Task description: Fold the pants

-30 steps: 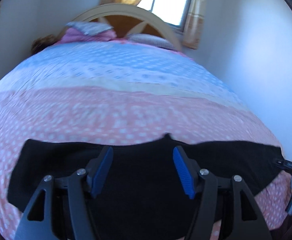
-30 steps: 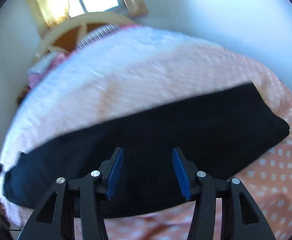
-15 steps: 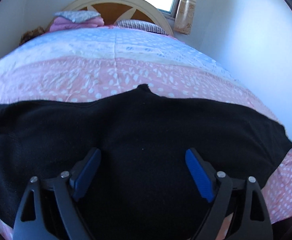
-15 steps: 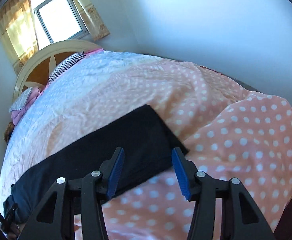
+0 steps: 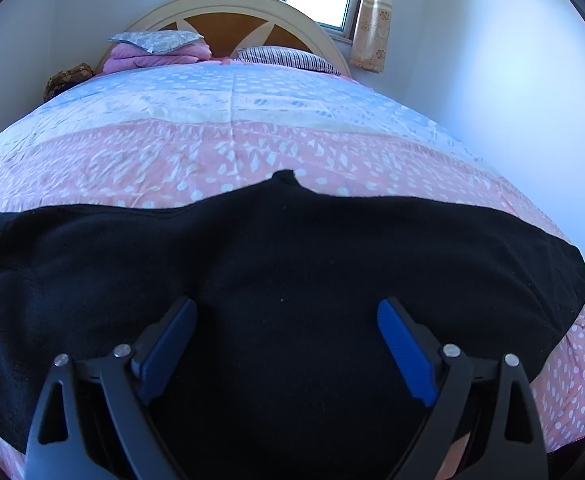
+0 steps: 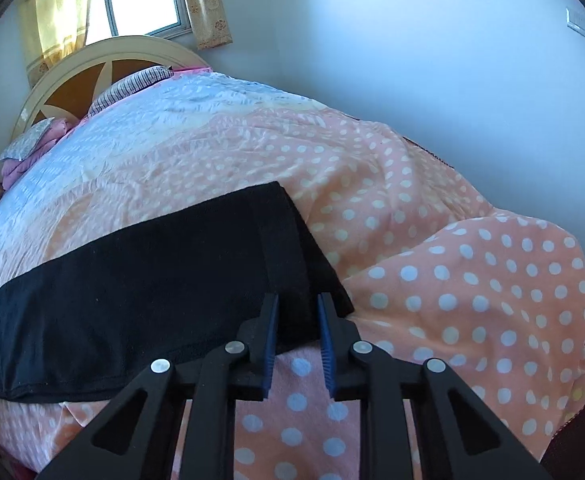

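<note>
Black pants (image 5: 292,264) lie flat across the near part of the bed, folded lengthwise into a long band. My left gripper (image 5: 288,312) is wide open just above the pants' middle, holding nothing. In the right wrist view the pants (image 6: 152,280) end at the hem on the right. My right gripper (image 6: 298,308) sits at the near corner of that hem, jaws narrowed around the cloth edge with a small gap showing between the pads.
A pink and blue polka-dot bedspread (image 5: 232,144) covers the bed. Pillows (image 5: 156,46) and a curved headboard (image 5: 228,12) are at the far end under a window. A white wall (image 6: 432,60) runs along the bed's right side. The bedspread bunches at the near right (image 6: 472,288).
My left gripper has dropped low over the pants and opened wider. My right gripper has swung to the hem end and its jaws have narrowed around the near corner.
</note>
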Action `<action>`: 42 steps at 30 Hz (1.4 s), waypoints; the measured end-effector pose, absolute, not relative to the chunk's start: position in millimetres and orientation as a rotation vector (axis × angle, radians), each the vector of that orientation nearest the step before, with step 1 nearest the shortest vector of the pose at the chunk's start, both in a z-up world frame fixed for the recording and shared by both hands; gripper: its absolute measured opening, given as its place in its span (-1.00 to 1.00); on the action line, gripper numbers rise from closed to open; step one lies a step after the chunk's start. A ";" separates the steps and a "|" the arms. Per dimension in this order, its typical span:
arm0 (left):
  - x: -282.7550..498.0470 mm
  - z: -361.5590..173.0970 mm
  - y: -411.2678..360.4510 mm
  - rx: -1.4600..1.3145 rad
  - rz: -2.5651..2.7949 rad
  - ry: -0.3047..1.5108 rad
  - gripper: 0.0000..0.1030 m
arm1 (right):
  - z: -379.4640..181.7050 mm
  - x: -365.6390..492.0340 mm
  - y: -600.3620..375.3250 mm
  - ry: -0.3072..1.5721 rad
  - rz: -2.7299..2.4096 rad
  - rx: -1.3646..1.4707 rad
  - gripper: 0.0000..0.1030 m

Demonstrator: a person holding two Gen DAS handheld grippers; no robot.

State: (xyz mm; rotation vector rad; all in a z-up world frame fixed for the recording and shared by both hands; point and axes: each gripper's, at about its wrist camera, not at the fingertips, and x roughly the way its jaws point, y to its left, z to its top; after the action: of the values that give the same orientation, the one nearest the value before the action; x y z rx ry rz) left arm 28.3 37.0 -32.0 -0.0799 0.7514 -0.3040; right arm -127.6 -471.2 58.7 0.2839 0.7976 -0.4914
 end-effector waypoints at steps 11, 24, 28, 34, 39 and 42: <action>30.0 -32.2 36.8 -0.074 -0.311 0.759 0.86 | 60.5 -104.0 -463.0 0.882 -0.582 0.016 -0.86; 30.7 -33.0 34.8 -0.067 -0.310 0.756 0.89 | 86.1 -158.3 -509.9 0.549 -0.518 0.507 0.22; 30.8 -32.9 35.1 -0.068 -0.311 0.755 0.90 | 69.9 -127.0 -501.2 0.701 -0.485 0.370 0.22; 30.9 -33.1 35.1 -0.069 -0.312 0.753 0.89 | 51.7 -106.3 -494.5 0.817 -0.437 0.279 0.21; 30.7 -33.2 35.1 -0.071 -0.313 0.749 0.90 | 45.1 -102.8 -486.0 0.870 -0.308 0.300 -0.59; 30.8 -33.1 35.1 -0.072 -0.314 0.750 0.90 | 48.6 -103.6 -487.6 0.857 -0.343 0.301 -0.69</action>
State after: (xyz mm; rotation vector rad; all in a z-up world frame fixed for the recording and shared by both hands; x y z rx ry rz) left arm 30.8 35.1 -33.1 -0.0717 0.7500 -0.3140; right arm -103.6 -487.6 48.6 0.3014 0.8565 -0.3432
